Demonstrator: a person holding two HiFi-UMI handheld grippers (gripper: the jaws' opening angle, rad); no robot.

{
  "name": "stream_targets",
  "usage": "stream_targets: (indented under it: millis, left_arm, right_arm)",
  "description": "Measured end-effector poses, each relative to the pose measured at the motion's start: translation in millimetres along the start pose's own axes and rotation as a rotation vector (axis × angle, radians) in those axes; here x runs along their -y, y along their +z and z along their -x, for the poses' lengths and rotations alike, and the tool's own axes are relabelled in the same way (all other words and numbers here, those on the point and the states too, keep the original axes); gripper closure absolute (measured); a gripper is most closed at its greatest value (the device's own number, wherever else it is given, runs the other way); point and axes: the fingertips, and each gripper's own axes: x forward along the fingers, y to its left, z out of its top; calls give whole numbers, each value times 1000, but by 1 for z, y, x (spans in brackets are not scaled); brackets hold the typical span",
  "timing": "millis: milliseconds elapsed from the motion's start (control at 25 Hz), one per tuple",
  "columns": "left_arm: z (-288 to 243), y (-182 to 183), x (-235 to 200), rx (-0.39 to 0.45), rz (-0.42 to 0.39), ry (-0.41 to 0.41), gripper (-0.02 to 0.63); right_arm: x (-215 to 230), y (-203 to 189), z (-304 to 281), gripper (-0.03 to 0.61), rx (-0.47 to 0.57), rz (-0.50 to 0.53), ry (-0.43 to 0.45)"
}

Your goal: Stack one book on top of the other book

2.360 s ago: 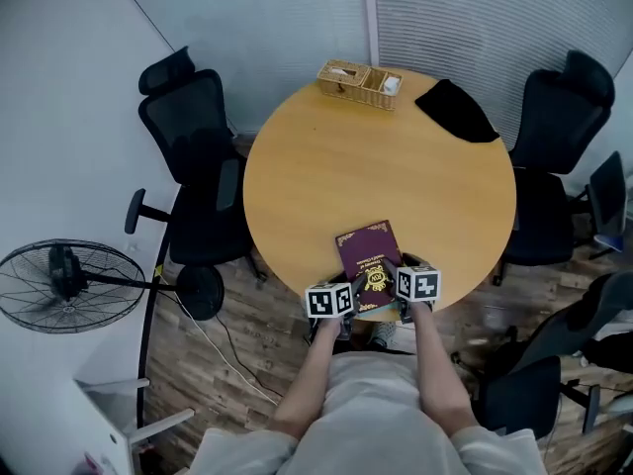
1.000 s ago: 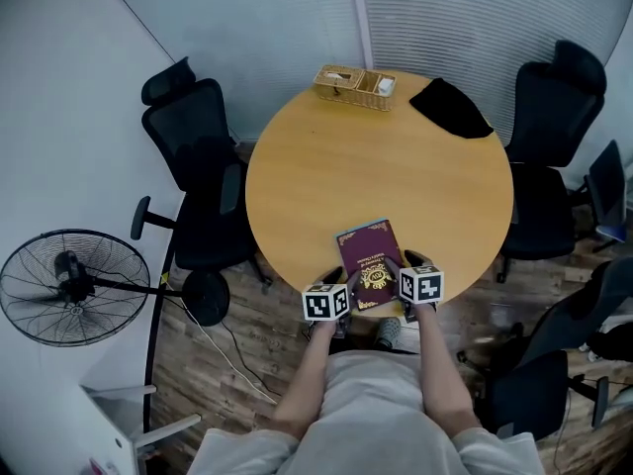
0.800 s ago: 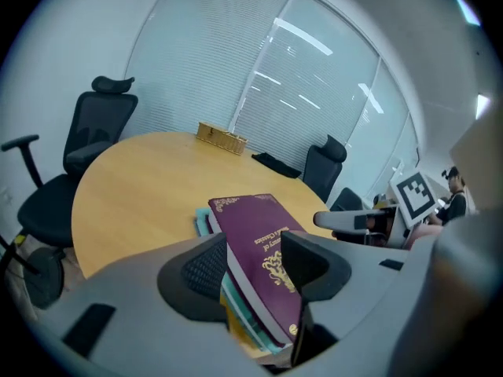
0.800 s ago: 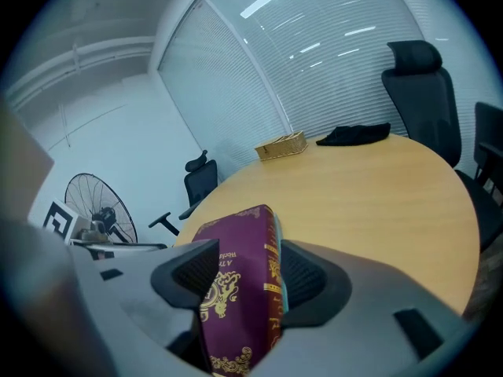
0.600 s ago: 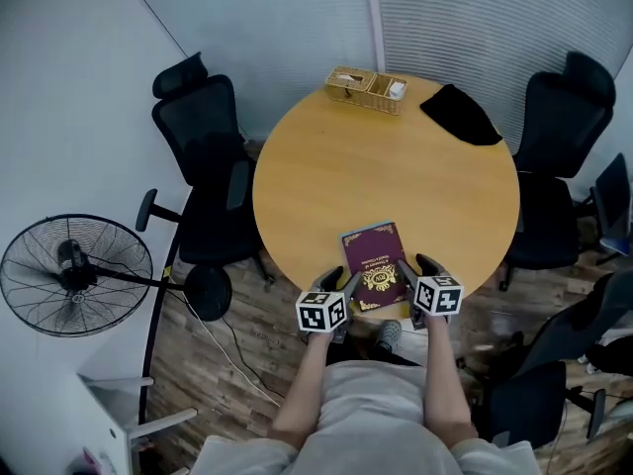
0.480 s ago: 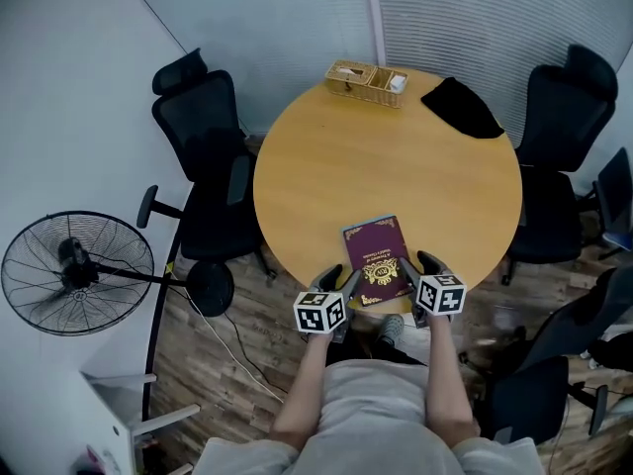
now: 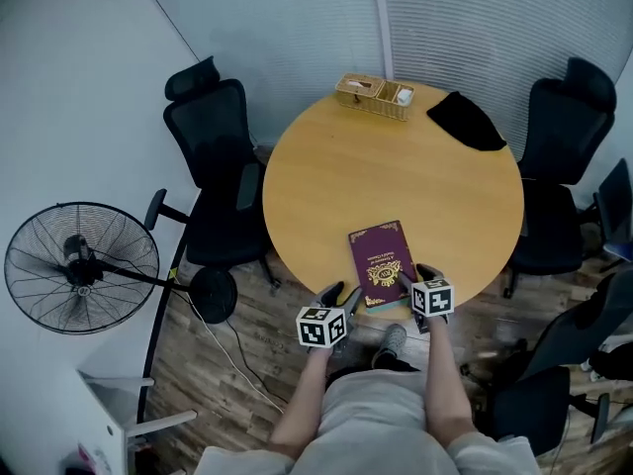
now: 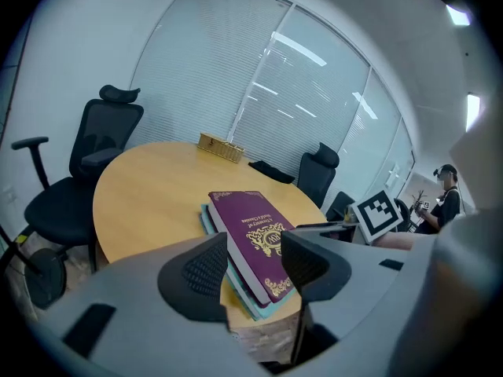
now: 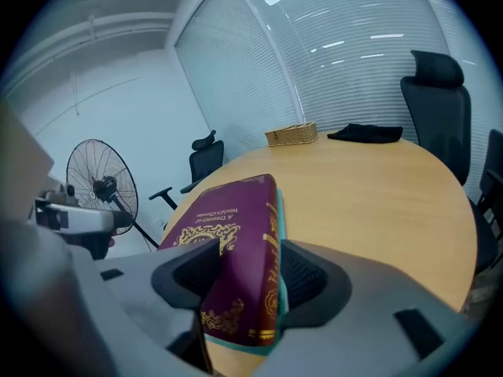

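Observation:
A maroon book (image 7: 380, 260) with gold print lies flat on a teal book (image 8: 245, 297) at the near edge of the round wooden table (image 7: 396, 166). My left gripper (image 7: 342, 295) is open and hangs just off the table's edge, to the near left of the stack; in the left gripper view the maroon book (image 8: 251, 230) shows past its spread jaws (image 8: 255, 265). My right gripper (image 7: 415, 273) is open at the stack's near right corner. There its jaws (image 9: 247, 277) straddle the maroon book's (image 9: 228, 226) spine corner, with the teal book's edge (image 9: 279, 206) by the right pad.
A wicker basket (image 7: 374, 92) and a black cloth (image 7: 467, 120) sit at the table's far side. Black office chairs (image 7: 213, 156) (image 7: 564, 117) stand to the left and right. A floor fan (image 7: 79, 265) stands at the far left, with a cable on the wooden floor.
My left gripper has drawn back from the stack's left side toward the person, off the table edge. The right gripper stays at the near right corner. The books have not moved.

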Motion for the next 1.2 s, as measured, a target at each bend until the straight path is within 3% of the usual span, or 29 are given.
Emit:
stream_targets:
  millis: [120,320,640,1200]
  left_arm:
    - [16,1,3,14,-36,16,385]
    - [49,-2,6,66,-12,36,385]
    - [82,-21,41,107,-32,2,385]
    - [125,-56,83,181,-74,-25,385]
  right_arm:
    - [5,6,15,333,35,-14,-35]
    - [-17,-1,57,334,94,-36,-34]
    - [-52,-30,122,348,158,-50,-26]
    - [-78,-74,191,382,195,26,-71]
